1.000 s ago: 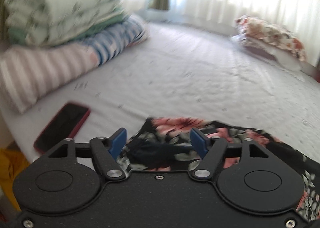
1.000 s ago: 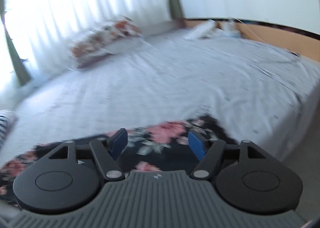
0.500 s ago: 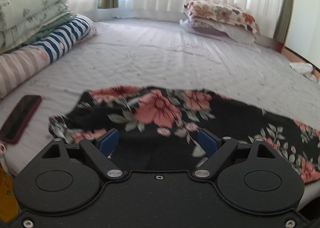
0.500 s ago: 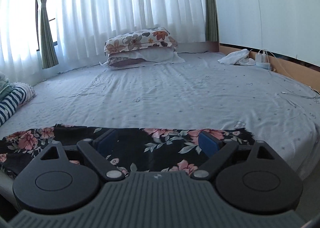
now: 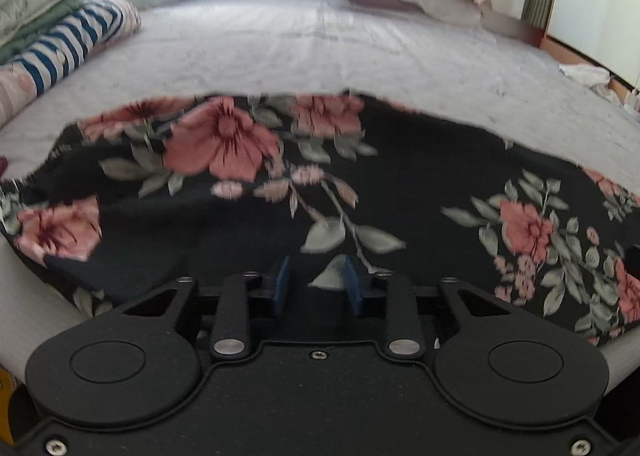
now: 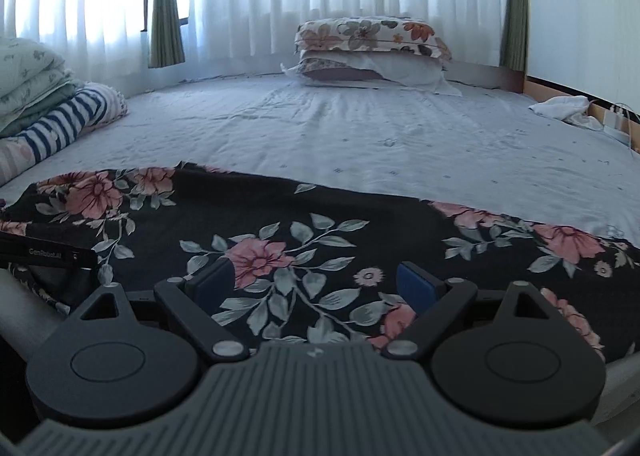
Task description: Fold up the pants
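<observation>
A: Where were the black floral-print fabric pants [image 5: 400, 183]?

B: We had them spread flat along the near edge of the bed with the pale dotted sheet [image 6: 360, 127], running from the near left corner to the near right one, hem side hanging slightly over the edge.

A: Left gripper [image 5: 315, 283]?

B: Low at the near edge, blue pads [image 5: 282, 280] narrowed with a gap between them and dark cloth in that gap. We couldn't tell whether they were pinching it.

A: Right gripper [image 6: 316, 286]?

B: Jaws wide apart above the pants near the near edge, gripping nothing; flower print was visible between the pads [image 6: 414, 284].

A: Anything else?

B: Stacked floral and white pillows [image 6: 368, 51] at the far edge, folded striped and green bedding [image 6: 44, 103] along the left edge, a white crumpled cloth [image 6: 560, 109] at the right edge.
</observation>
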